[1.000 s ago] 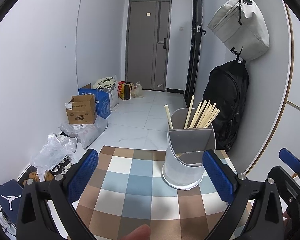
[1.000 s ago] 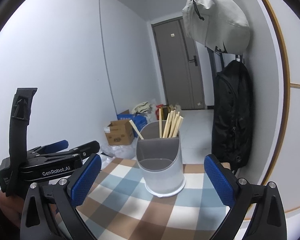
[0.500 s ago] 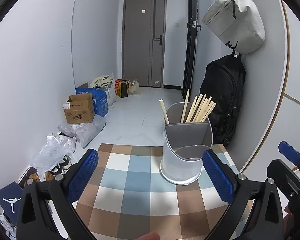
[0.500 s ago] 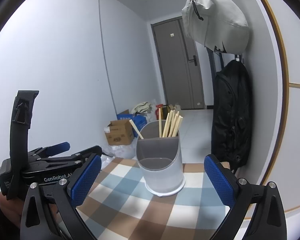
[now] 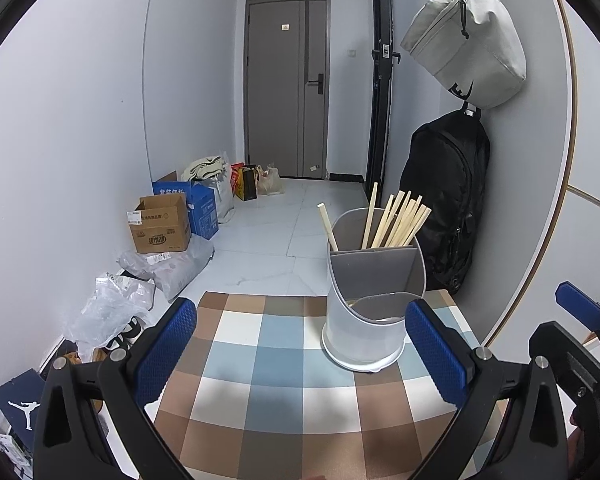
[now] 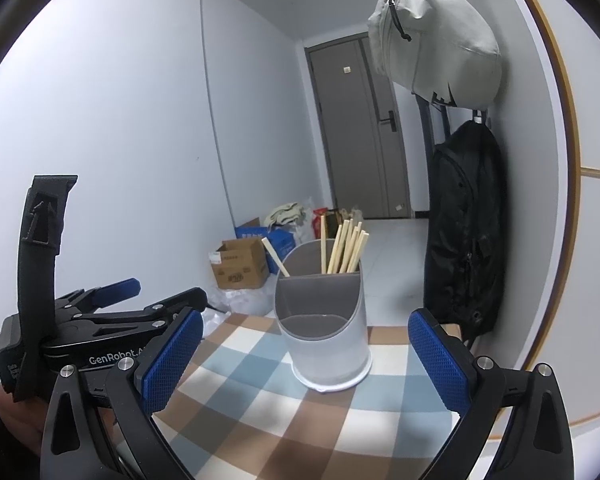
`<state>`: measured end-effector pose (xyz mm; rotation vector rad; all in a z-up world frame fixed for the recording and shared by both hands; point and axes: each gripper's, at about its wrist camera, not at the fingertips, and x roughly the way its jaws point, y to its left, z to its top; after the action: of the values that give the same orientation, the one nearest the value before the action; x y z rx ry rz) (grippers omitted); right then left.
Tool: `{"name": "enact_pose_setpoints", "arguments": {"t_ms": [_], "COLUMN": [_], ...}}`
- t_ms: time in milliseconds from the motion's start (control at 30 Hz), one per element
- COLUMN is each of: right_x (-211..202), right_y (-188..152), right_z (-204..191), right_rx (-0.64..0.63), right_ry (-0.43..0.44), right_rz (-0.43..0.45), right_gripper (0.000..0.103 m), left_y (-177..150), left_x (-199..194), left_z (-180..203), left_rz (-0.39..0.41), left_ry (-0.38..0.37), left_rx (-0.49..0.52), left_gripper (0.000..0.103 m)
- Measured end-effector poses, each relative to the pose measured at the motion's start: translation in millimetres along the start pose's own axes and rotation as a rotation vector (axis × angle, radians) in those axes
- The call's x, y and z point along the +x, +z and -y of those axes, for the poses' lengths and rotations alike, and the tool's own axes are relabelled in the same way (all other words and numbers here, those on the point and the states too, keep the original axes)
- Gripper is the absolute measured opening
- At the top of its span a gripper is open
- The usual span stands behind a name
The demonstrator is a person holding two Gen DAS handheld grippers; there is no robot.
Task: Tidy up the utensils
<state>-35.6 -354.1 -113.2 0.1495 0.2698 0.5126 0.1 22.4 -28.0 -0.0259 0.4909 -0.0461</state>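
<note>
A white and grey utensil holder (image 5: 370, 300) stands on the checkered tablecloth (image 5: 260, 368) at the far right. Several wooden chopsticks (image 5: 396, 224) stand in its rear compartments, one apart at the left. The front compartment looks empty. My left gripper (image 5: 300, 356) is open and empty, held back over the near cloth. My right gripper (image 6: 304, 364) is open and empty, facing the holder (image 6: 324, 320) and its chopsticks (image 6: 346, 246). The left gripper's body (image 6: 100, 328) shows at the left of the right wrist view.
A black backpack (image 5: 448, 200) and a grey bag (image 5: 468, 40) hang on the right wall beside the table. Cardboard boxes (image 5: 162, 224) and plastic bags (image 5: 112, 312) lie on the floor at the left. A closed door (image 5: 286, 88) ends the hallway.
My left gripper has drawn back and risen slightly, so the holder looks smaller and farther. The right gripper has barely moved.
</note>
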Motion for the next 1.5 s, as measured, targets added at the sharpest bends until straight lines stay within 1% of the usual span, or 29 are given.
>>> {"name": "enact_pose_setpoints", "arguments": {"t_ms": [1033, 1500], "right_x": [-0.7, 0.4], "right_y": [-2.0, -2.2], "right_z": [-3.9, -2.3], "right_rx": [-0.006, -0.002], "right_ry": [-0.015, -0.008], "right_rz": [-0.004, -0.017], "right_gripper": [0.103, 0.103], "left_y": [1.3, 1.0], "left_x": [3.5, 4.1], "left_z": [-3.6, -3.7], "left_rz": [-0.025, -0.033], "left_ry": [-0.016, -0.023], "left_rx": [-0.035, -0.048], "left_gripper": [0.101, 0.101]}}
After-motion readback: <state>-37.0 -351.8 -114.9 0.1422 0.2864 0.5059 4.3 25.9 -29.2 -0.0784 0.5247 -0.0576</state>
